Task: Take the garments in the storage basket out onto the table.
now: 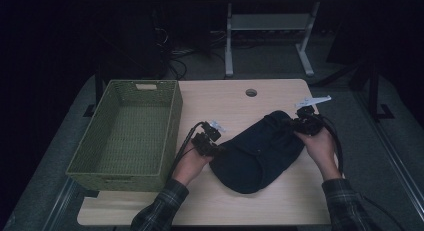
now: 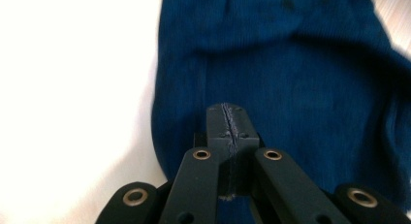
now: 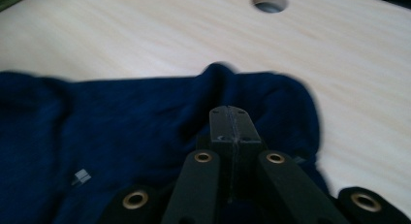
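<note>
A dark blue garment [image 1: 260, 146] lies bunched on the light wooden table [image 1: 225, 103]. My left gripper [image 1: 217, 150] is at the garment's left edge, held in the person's left hand. In the left gripper view its jaws [image 2: 228, 110] are pressed together, with the blue cloth [image 2: 300, 88] creased right at their tips. My right gripper [image 1: 298, 125] is at the garment's far right end. Its jaws [image 3: 231, 112] are also pressed together, and the cloth [image 3: 121, 127] rises in a small peak just past them. A small white label [image 3: 81, 176] shows on the fabric.
A green woven basket [image 1: 172, 126] stands at the table's left, close to my left gripper. A round cable hole [image 1: 251, 92] is in the tabletop behind the garment. Bare table lies in front of and behind the cloth. The person's plaid sleeves enter from the bottom.
</note>
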### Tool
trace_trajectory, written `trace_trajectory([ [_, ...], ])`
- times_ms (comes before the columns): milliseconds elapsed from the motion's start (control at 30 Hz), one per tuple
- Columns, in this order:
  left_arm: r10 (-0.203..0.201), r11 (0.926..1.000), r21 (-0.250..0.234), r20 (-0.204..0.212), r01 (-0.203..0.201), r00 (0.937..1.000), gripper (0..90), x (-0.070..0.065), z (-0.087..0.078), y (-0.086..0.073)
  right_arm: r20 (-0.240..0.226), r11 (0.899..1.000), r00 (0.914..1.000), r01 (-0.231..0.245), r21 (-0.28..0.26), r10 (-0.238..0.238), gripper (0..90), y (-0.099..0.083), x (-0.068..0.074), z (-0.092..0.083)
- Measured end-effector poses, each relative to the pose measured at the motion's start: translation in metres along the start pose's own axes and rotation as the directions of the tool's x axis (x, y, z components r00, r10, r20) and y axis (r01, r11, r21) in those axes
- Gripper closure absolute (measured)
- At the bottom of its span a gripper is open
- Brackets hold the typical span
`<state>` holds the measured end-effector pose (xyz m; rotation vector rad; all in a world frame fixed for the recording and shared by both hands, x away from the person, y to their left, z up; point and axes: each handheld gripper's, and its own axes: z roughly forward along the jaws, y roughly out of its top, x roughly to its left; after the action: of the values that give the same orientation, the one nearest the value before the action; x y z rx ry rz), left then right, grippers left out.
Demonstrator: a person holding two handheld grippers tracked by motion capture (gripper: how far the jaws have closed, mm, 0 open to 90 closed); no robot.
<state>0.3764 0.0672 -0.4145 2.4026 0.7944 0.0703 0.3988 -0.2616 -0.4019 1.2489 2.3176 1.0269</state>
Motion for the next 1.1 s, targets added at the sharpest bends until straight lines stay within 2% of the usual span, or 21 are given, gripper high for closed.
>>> trace_trajectory([
  [233, 0.025, 0.9995, -0.019, -0.002, -0.025, 0.9997, 90.0, 0.012, 0.013, 0.029, -0.064, 1.000, 0.9978, 0.016, 0.002, -0.015, 89.9, -0.021, 0.027, -0.010],
  [467, 0.045, 0.9989, -0.014, 0.005, -0.045, 0.9990, 90.0, 0.022, 0.033, 0.051, -0.097, 0.999, 0.9946, 0.038, 0.008, -0.037, 89.9, -0.045, 0.052, -0.014],
  [567, 0.050, 0.9984, -0.026, 0.005, -0.050, 0.9987, 90.0, 0.024, 0.040, 0.058, -0.113, 0.999, 0.9926, 0.048, 0.016, -0.046, 89.9, -0.055, 0.061, -0.013],
  [600, 0.045, 0.9985, -0.031, 0.008, -0.045, 0.9989, 90.0, 0.024, 0.043, 0.060, -0.117, 0.999, 0.9920, 0.050, 0.014, -0.048, 89.9, -0.058, 0.063, -0.013],
  [700, 0.064, 0.9978, -0.020, 0.003, -0.063, 0.9980, 90.0, 0.026, 0.050, 0.066, -0.120, 0.998, 0.9912, 0.059, 0.034, -0.055, 89.9, -0.065, 0.071, -0.012],
  [733, 0.052, 0.9983, -0.025, 0.005, -0.052, 0.9986, 90.0, 0.026, 0.053, 0.067, -0.123, 0.998, 0.9907, 0.061, 0.031, -0.057, 89.9, -0.068, 0.073, -0.012],
  [833, 0.060, 0.9981, -0.016, 0.012, -0.060, 0.9981, 90.0, 0.027, 0.060, 0.070, -0.132, 0.997, 0.9901, 0.055, 0.045, -0.049, 89.9, -0.076, 0.076, -0.010],
  [933, 0.052, 0.9984, -0.024, 0.021, -0.052, 0.9984, 90.0, 0.024, 0.068, 0.071, -0.141, 0.996, 0.9891, 0.054, 0.068, -0.043, 89.9, -0.083, 0.079, -0.009],
  [1100, 0.076, 0.9970, 0.018, 0.008, -0.076, 0.9971, 90.0, 0.024, 0.084, 0.071, -0.151, 0.994, 0.9872, 0.065, 0.091, -0.050, 89.9, -0.095, 0.088, -0.005],
])
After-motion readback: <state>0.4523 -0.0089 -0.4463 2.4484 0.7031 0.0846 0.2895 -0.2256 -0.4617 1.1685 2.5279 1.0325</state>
